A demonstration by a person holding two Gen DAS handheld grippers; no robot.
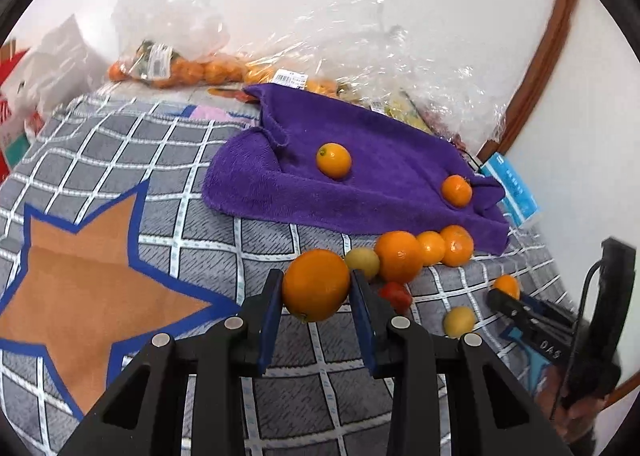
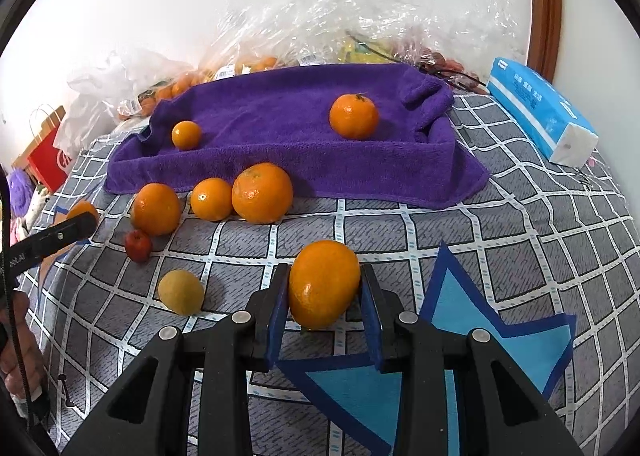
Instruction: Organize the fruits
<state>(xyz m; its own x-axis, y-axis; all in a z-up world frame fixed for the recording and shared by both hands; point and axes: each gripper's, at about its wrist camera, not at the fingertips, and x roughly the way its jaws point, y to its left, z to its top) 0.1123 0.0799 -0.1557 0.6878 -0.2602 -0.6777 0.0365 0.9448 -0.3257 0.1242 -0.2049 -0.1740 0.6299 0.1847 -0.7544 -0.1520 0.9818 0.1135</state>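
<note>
- Left gripper [image 1: 316, 288]: jaws clamped on a large orange [image 1: 316, 284], blue pads pressing both its sides. Fruit looks held just above the checked bedspread [image 1: 120, 160], though contact underneath cannot be ruled out.
- Right gripper [image 2: 325, 288]: likewise closed around its own orange [image 2: 324, 283], which is slightly elongated with the long axis running roughly up-down between the pads.
- Purple towel [image 2: 280, 112]: draped over a tray-like shape, far side of the bed, straight ahead of the right gripper; from the left gripper it lies ahead and a little right. Two small oranges already sit on it, one left [image 2: 186, 135], one right [image 2: 354, 116].
- Loose fruit between grippers and towel: three oranges in a row touching the towel's near edge [image 2: 262, 192], a small red fruit [image 2: 138, 245], a yellow one [image 2: 181, 292].
- Key relation: both held oranges must go forward, over the loose row and up over the towel's raised near edge. The right gripper appears to have the more direct line.
- Pose: both grippers tilt downward toward the bed; the left gripper's tip shows at the left edge of the right wrist view, so the hands are side by side, fairly near.
- Judgement: both picks done, placement on the towel not yet done.
</note>
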